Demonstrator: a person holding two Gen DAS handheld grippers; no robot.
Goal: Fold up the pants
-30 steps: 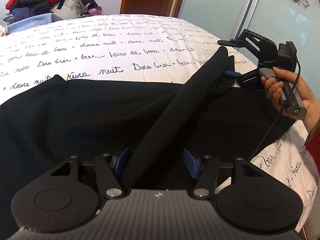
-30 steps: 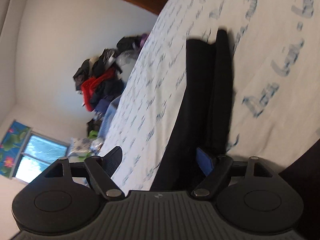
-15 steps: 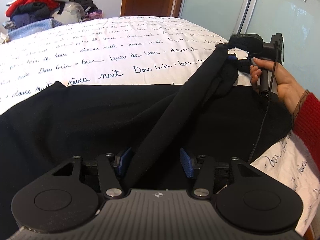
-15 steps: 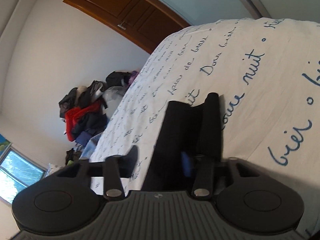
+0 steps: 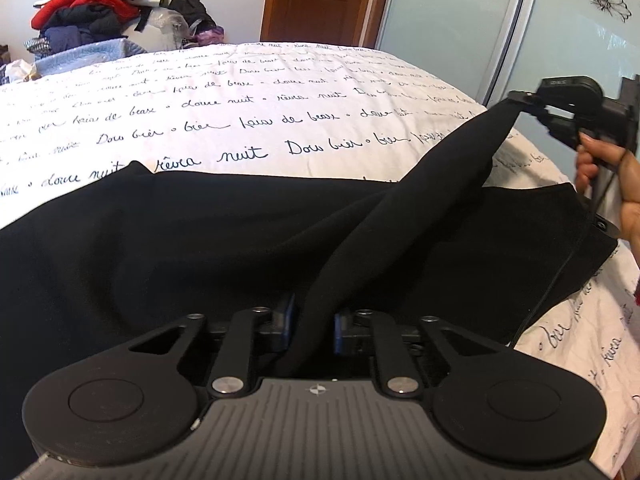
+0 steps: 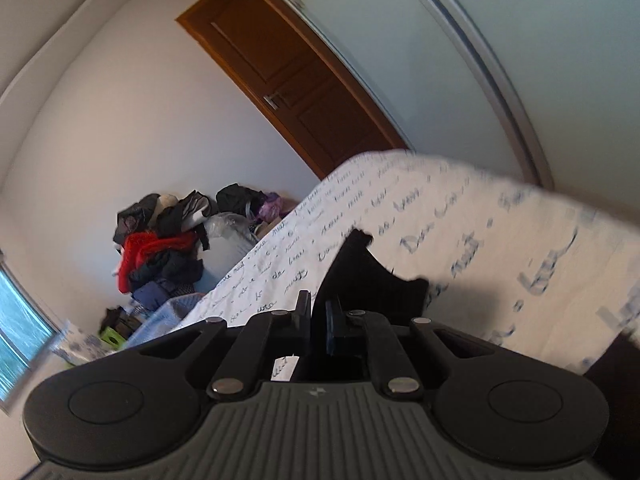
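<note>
Pants: black pants lie spread across the near part of the bed, on its white cover printed with script; a raised band of the cloth runs taut from one tool to the other, lifted off the flat part.
Left tool: left tool has its blue-padded fingers closed in on the near end of that band – the cloth fills the gap between them.
Right tool: right tool is pinched almost together on a black fold of the pants; in the left view it sits at the far right, gripping the band's upper end.
Hard to see: the right hand is cut by the frame edge; the right view is motion-blurred, so the bed print smears.
Background: a clothes pile – red and dark items – beside a wooden door.
</note>
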